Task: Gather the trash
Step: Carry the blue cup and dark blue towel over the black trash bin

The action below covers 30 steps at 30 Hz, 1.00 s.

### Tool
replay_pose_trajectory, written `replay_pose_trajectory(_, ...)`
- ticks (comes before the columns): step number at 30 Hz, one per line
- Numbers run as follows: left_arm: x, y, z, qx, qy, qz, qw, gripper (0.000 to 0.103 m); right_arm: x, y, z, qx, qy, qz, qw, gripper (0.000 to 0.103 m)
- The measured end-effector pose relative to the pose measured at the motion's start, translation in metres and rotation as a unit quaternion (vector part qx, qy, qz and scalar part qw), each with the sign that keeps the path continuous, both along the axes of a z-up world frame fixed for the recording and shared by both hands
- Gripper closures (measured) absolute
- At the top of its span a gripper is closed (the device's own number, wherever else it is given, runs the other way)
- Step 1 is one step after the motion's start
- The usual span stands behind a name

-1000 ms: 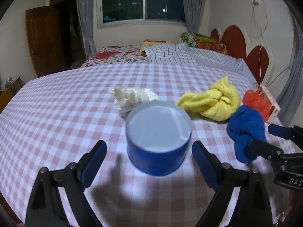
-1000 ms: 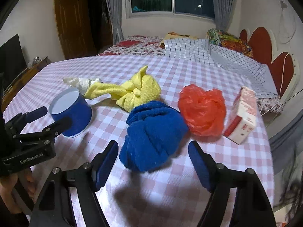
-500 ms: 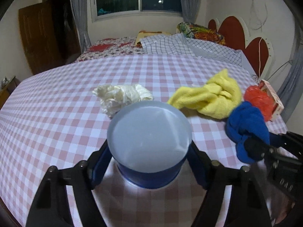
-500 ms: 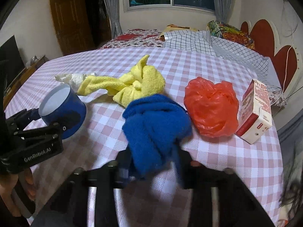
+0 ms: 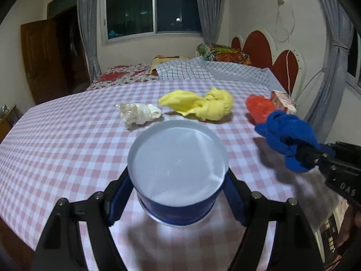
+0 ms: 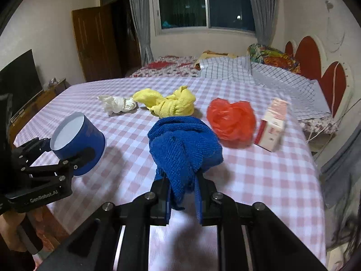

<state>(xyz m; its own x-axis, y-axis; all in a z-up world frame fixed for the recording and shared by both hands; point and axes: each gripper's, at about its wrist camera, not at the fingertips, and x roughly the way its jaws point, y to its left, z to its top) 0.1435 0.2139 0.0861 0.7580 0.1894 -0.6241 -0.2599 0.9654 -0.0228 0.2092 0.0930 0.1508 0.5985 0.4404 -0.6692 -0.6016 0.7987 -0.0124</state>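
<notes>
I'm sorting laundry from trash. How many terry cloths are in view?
2. The blue cloth is pinched in the right tool, lifted above the checked tablecloth. The yellow cloth lies farther back, beside the white crumpled wad. None seems hidden.

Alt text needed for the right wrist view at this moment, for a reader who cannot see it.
The right gripper is shut on a bunched blue cloth over a pink checked tablecloth. To its left, the left gripper holds a blue cup; behind lie a white wad, yellow cloth, red plastic bag and small carton.
</notes>
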Motion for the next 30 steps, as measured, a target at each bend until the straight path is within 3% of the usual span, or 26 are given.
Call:
replay_pose_trajectory(13, -0.033, -0.066, 0.001, 0.005, -0.027, -0.050, 0.9984, 0.026, -0.069, -0.099, 0.023, 0.018, -0.061, -0.047, 0.997, 0.085)
replay_pose_trajectory(30, -0.045, -0.156, 0.007, 0.013, -0.041, -0.126, 0.9911, 0.026, -0.106, -0.191, 0.024, 0.039, -0.069, -0.119, 0.990, 0.085)
